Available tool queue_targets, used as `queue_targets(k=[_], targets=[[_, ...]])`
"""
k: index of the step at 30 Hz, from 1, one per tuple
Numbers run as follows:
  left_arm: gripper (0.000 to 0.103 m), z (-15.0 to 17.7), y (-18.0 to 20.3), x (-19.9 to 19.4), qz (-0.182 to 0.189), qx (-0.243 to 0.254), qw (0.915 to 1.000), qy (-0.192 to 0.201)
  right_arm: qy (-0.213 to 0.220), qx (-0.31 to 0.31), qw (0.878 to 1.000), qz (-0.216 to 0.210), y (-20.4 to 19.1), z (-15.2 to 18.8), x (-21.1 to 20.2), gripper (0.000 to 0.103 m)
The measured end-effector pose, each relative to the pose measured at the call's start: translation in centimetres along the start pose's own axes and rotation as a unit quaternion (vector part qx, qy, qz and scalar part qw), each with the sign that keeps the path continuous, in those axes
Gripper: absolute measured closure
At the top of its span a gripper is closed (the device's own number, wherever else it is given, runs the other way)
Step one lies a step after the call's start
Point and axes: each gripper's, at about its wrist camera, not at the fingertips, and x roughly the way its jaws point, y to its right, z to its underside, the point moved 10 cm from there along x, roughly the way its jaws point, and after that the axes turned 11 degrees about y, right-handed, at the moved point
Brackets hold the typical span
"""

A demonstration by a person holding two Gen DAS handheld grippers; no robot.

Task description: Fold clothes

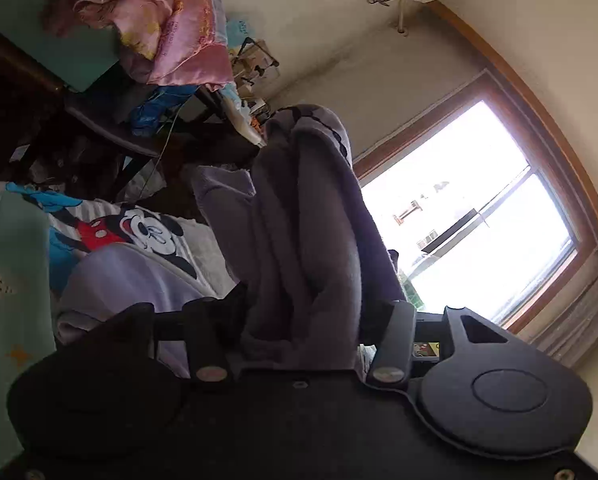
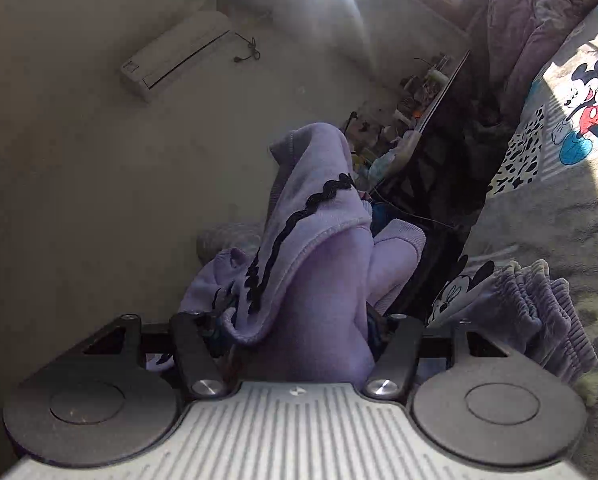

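A lilac knit garment with black wavy trim fills the middle of both views. In the left wrist view the garment is bunched between my left gripper's fingers, which are shut on it and hold it lifted in the air. In the right wrist view the garment hangs folded over my right gripper, whose fingers are shut on it; a cuff or sleeve end sticks out to the right. The fingertips of both grippers are hidden in the cloth.
A Mickey Mouse bedspread covers the bed below. More lilac cloth lies on it, and a ruffled lilac piece. A cluttered dark desk, pink bedding and a window lie beyond.
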Motion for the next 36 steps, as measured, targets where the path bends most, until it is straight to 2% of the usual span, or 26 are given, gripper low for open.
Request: queue_targets(k=[1, 2, 3, 4, 6, 10, 11, 12, 14, 16, 19, 20, 23, 25, 28, 32, 34, 36], targets=[[0.051, 1.8, -3.0, 1.9, -0.075, -0.006, 0.9961, -0.047, -0.003, -0.013, 0.999, 0.033, 1.5, 0.3, 1.2, 0.034], [0.056, 3.1, -4.8, 2.9, -0.117, -0.002, 0.9902, -0.077, -0.017, -0.019, 0.996, 0.082, 3.9, 1.3, 2.2, 0.029], [0.054, 3.6, -5.7, 3.4, -0.123, -0.006, 0.989, -0.082, -0.037, -0.02, 0.99, 0.135, 6.6, 2.5, 3.1, 0.028], [0.052, 3.3, -5.4, 3.3, -0.112, -0.008, 0.9913, -0.068, -0.064, -0.018, 0.98, 0.188, 9.3, 4.0, 3.6, 0.029], [0.052, 2.7, -4.8, 3.1, -0.11, 0.005, 0.9921, -0.06, -0.095, -0.032, 0.967, 0.235, 12.2, 6.2, 4.1, 0.034], [0.05, 2.3, -5.0, 2.7, -0.115, -0.012, 0.9914, -0.06, -0.08, -0.049, 0.974, 0.206, 10.8, 5.9, 3.6, 0.034], [0.048, 2.2, -4.8, 2.3, -0.116, -0.009, 0.9913, -0.062, -0.074, -0.047, 0.975, 0.205, 10.5, 5.5, 3.3, 0.034], [0.041, 2.0, -4.4, 1.7, -0.116, -0.002, 0.9914, -0.06, -0.067, -0.048, 0.976, 0.204, 10.1, 5.1, 2.8, 0.034], [0.034, 1.7, -2.8, -0.3, -0.116, 0.025, 0.9919, -0.046, -0.053, -0.067, 0.974, 0.209, 9.9, 3.9, 2.3, 0.033], [0.025, 1.4, -1.1, -2.5, -0.108, 0.066, 0.9916, -0.026, -0.054, -0.089, 0.971, 0.217, 9.5, 3.1, 1.9, 0.028], [0.022, 1.8, 1.1, -5.5, -0.097, 0.131, 0.9864, -0.019, -0.073, -0.13, 0.96, 0.238, 7.8, 2.8, -0.2, 0.022], [0.021, 2.2, 1.7, -6.4, -0.094, 0.154, 0.9834, -0.021, -0.077, -0.139, 0.957, 0.244, 7.2, 3.0, -1.3, 0.02], [0.008, 3.2, 3.5, -9.3, -0.084, 0.221, 0.9712, -0.029, -0.098, -0.158, 0.946, 0.265, 5.6, 3.7, -4.6, 0.01], [0.0, 4.0, 4.3, -10.6, -0.085, 0.277, 0.9564, -0.036, -0.109, -0.184, 0.936, 0.28, 4.1, 4.2, -6.8, 0.002], [0.0, 4.7, 4.8, -12.4, -0.102, 0.341, 0.9335, -0.047, -0.128, -0.245, 0.909, 0.312, 1.9, 5.0, -9.6, 0.001], [0.0, 4.7, 5.2, -14.4, -0.136, 0.372, 0.916, -0.062, -0.146, -0.308, 0.873, 0.349, -0.3, 5.7, -12.1, 0.001], [0.0, 4.7, 6.0, -15.7, -0.149, 0.387, 0.9074, -0.068, -0.145, -0.325, 0.863, 0.359, -1.4, 5.8, -13.1, 0.001], [0.0, 4.6, 6.9, -16.9, -0.147, 0.414, 0.8957, -0.067, -0.145, -0.335, 0.859, 0.359, -2.6, 6.0, -14.0, 0.001]])
